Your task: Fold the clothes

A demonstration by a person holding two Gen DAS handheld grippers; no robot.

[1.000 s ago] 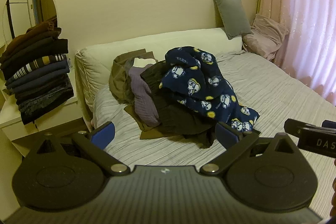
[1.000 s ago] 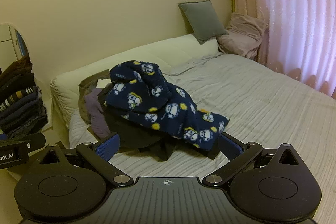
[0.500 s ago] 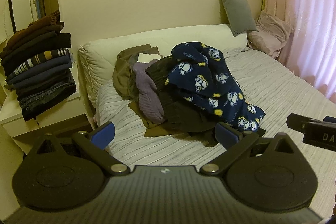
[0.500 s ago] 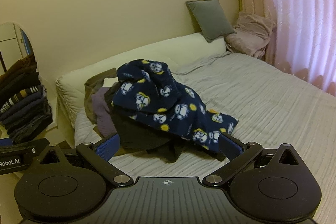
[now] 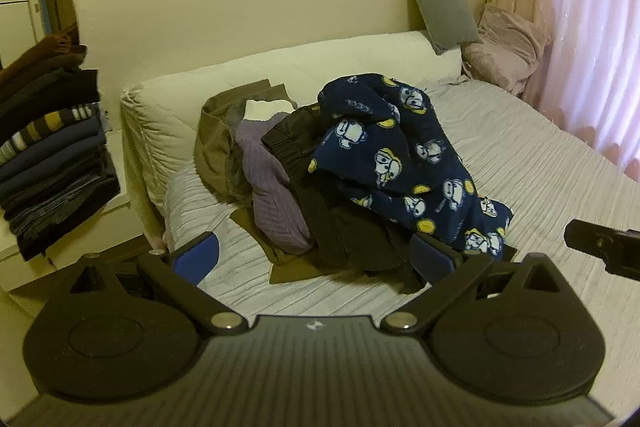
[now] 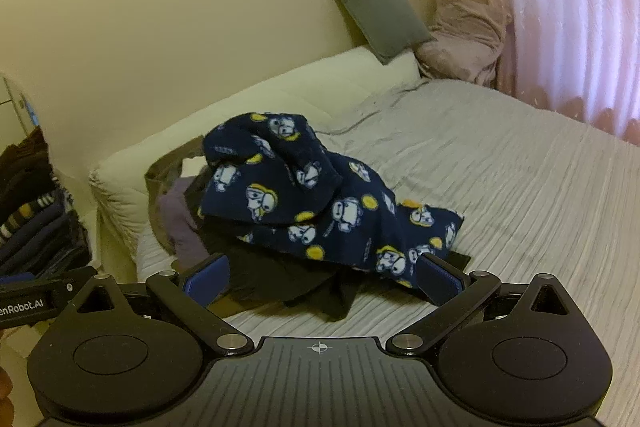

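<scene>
A heap of unfolded clothes lies on the bed [image 5: 540, 163]. On top is a navy fleece garment with cartoon dogs [image 5: 400, 155] [image 6: 312, 203]. Under it are a black garment [image 5: 340, 227], a purple knit [image 5: 272, 179] and an olive-brown piece [image 5: 216, 143]. My left gripper [image 5: 316, 257] hovers open just short of the heap's near edge, nothing between its blue pads. My right gripper [image 6: 322, 275] is open too, in front of the navy fleece's lower hem and the black cloth [image 6: 304, 283]. Each gripper's body shows at the other view's edge.
A stack of folded dark clothes [image 5: 48, 155] sits on a white side table [image 5: 116, 203] left of the bed, below an oval mirror [image 5: 36, 3]. A cream bolster [image 5: 280, 67], a grey cushion [image 5: 440, 11] and a pink blanket [image 5: 508, 47] line the headboard end. Pink curtains [image 5: 580, 7] hang at right.
Both grippers have moved closer to the clothes heap, which now looks larger and nearer. Both stayed open and the clothes have not moved.
</scene>
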